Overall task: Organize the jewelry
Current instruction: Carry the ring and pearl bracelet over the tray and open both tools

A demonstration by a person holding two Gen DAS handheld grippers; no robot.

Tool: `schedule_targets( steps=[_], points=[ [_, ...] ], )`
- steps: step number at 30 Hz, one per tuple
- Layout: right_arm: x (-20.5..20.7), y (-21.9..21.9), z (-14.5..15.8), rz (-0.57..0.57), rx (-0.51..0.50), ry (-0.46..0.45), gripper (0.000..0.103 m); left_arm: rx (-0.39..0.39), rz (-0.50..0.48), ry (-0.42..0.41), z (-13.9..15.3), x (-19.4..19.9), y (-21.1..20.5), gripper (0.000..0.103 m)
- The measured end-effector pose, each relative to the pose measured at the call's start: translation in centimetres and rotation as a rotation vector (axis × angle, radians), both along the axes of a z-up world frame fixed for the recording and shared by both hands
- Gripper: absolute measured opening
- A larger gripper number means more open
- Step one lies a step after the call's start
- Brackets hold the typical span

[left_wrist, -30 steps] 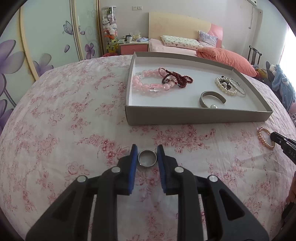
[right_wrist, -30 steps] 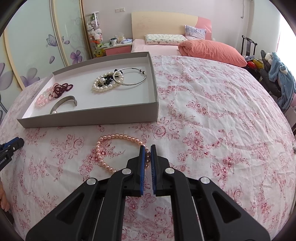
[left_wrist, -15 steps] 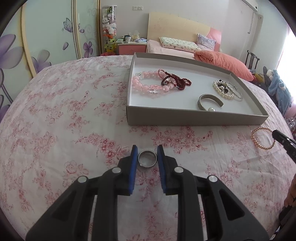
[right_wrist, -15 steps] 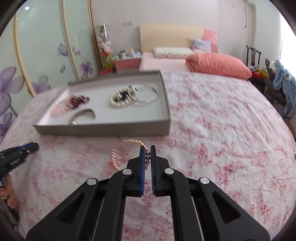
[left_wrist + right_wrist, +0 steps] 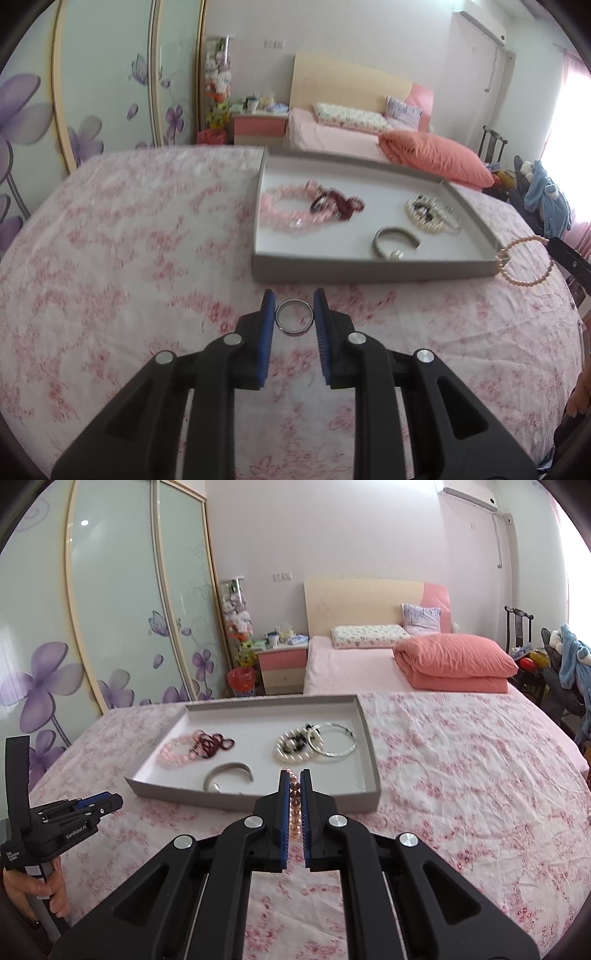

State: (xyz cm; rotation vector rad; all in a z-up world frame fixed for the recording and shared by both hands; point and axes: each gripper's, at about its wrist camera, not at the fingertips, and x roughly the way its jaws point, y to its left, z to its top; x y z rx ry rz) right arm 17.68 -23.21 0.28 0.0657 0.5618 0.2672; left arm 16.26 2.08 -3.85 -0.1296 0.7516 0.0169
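On my left wrist camera, the left gripper pinches a silver ring between its blue pads, the ring held above the pink floral bedspread. Just beyond the fingertips sits the grey tray, its near wall facing me. Inside it I see a pale pink bead bracelet at the left with a dark red bead strand touching its right side, a white pearl bracelet at the far right, and a silver cuff near the front wall. At the right edge, a pink pearl bracelet hangs from the tip of the right gripper, just beside the tray's near right corner. On my right wrist camera, the right gripper has its fingers pressed onto that pink pearl bracelet, the beads showing in the narrow gap, held over the tray's near wall. In the tray, a thin silver hoop lies against the white pearl bracelet, with the silver cuff near the front. The left gripper shows at the far left, off the tray.
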Motion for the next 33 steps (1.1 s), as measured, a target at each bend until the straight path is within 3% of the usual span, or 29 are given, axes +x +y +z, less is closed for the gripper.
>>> schedule_targets(
  steps=[6,14,21,33],
  points=[
    [-0.3,0.7,1.2,0.007,0.009,-0.053,0.006,0.07,-0.038,-0.123,3.0,-0.4,-1.9,0.022],
    [0.0,1.6,2.9,0.011,0.007,-0.13,0.006,0.102,-0.074,-0.222,5.7,0.0,-4.0,0.022],
    [1.1,2.6,4.1,0.007,0.004,-0.196,0.006,0.115,-0.091,-0.275,6.8,1.3,-5.0,0.022],
    [4.0,3.2,3.7,-0.003,0.012,-0.194,0.006,0.12,-0.087,-0.285,6.5,4.8,-5.4,0.022]
  ],
)
